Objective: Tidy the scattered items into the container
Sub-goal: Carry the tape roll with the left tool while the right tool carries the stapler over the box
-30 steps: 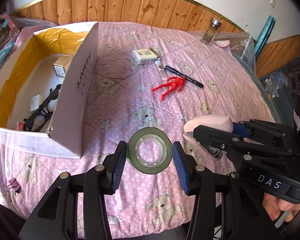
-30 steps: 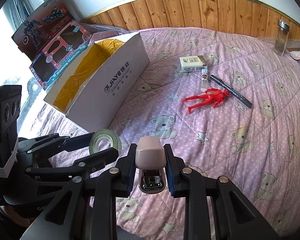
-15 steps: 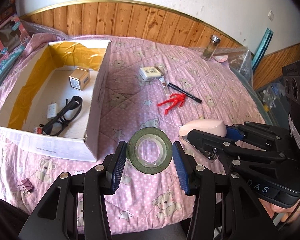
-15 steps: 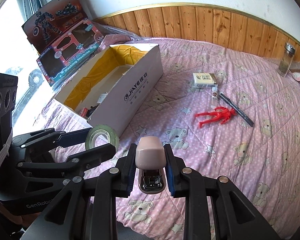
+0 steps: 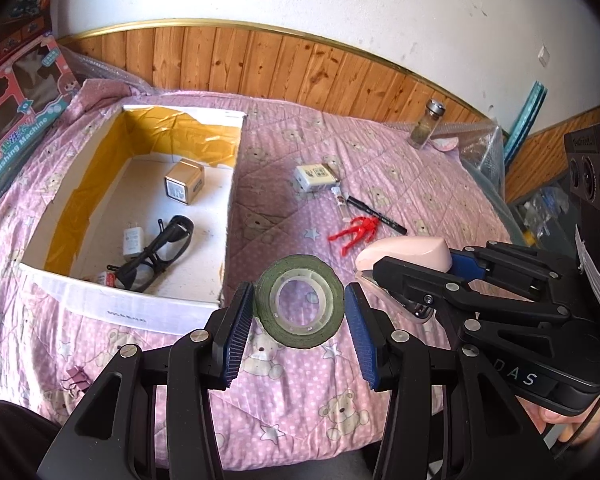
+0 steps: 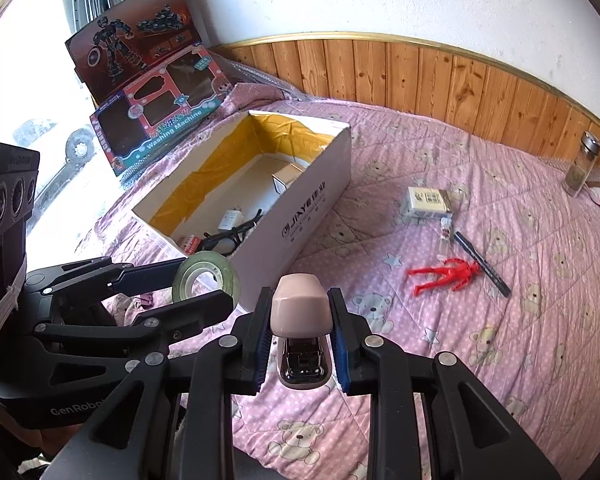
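Left wrist view: the left gripper (image 5: 299, 312) is clamped on a green roll of tape (image 5: 299, 301), held up above the pink quilt (image 5: 420, 184). Just to its right, the right gripper (image 6: 301, 334) is clamped on a pink stapler (image 6: 301, 310). The white box (image 5: 148, 308) sits close ahead on the left, open on top, with glasses (image 5: 156, 256), a white plug (image 5: 133, 239) and a small carton (image 5: 184, 186) inside. Its near wall stands between the tape and the inside. Out on the quilt lie a red toy figure (image 6: 446, 276), a black pen (image 6: 482, 265) and a small white pack (image 6: 427, 201), all near each other. A glass jar (image 6: 582, 169) stands by the wooden wall. A pink clip (image 5: 76, 380) lies near the quilt's front edge.
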The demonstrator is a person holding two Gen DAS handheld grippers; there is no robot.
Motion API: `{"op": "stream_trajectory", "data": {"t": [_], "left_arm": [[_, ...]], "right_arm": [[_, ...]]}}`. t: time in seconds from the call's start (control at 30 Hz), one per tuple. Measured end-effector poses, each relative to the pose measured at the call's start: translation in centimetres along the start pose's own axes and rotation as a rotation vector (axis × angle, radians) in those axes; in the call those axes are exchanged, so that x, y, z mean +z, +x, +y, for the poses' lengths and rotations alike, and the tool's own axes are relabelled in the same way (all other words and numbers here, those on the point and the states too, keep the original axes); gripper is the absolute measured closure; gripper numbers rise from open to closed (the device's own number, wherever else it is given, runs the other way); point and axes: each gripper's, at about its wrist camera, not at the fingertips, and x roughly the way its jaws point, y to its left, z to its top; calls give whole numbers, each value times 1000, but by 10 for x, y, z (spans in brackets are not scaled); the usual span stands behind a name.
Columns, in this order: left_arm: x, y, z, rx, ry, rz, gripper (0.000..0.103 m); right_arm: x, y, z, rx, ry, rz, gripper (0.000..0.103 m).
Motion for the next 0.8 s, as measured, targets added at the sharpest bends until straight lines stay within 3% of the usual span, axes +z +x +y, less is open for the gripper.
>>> {"op": "stream_trajectory", "data": {"t": [0.8], "left_arm": [[40,-8,67,13,-100,-53,55]], "right_arm": [[64,26,42,29,-87,-23,76]]}}
